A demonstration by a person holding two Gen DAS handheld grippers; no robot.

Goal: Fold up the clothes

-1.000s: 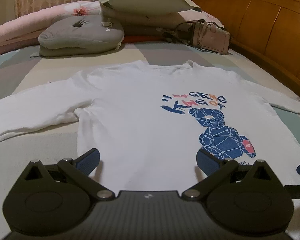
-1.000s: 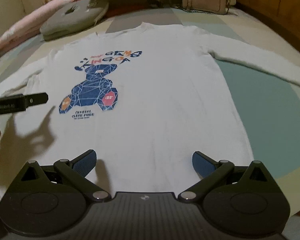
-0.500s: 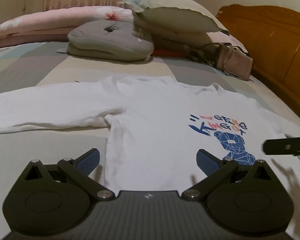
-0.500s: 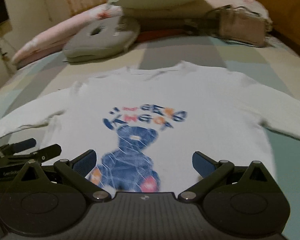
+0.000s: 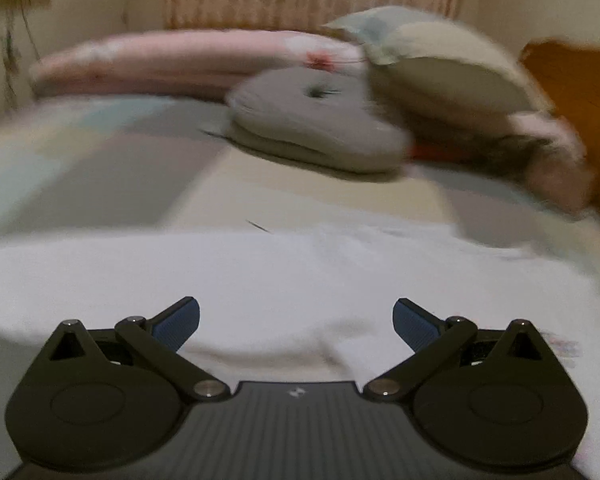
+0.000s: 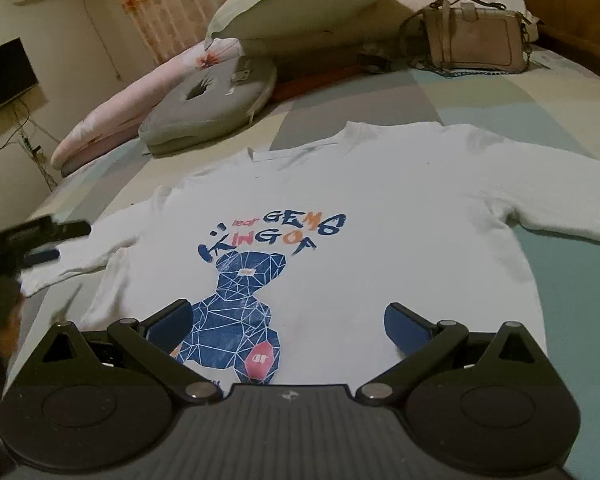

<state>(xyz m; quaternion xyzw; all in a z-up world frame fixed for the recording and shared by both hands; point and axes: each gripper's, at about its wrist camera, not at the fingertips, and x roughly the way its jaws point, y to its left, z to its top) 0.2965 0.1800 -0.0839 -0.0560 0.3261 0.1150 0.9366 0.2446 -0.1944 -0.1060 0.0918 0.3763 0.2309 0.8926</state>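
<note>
- White long-sleeved shirt [image 6: 380, 216] lies flat on the bed [image 6: 560, 280], bear print up, both sleeves spread out, no fold showing
- Left gripper [image 5: 296, 320] hangs over the left sleeve, jaws apart, empty
- Right gripper [image 6: 286, 322] over the hem, jaws wide, empty
- All folding left to do
</note>
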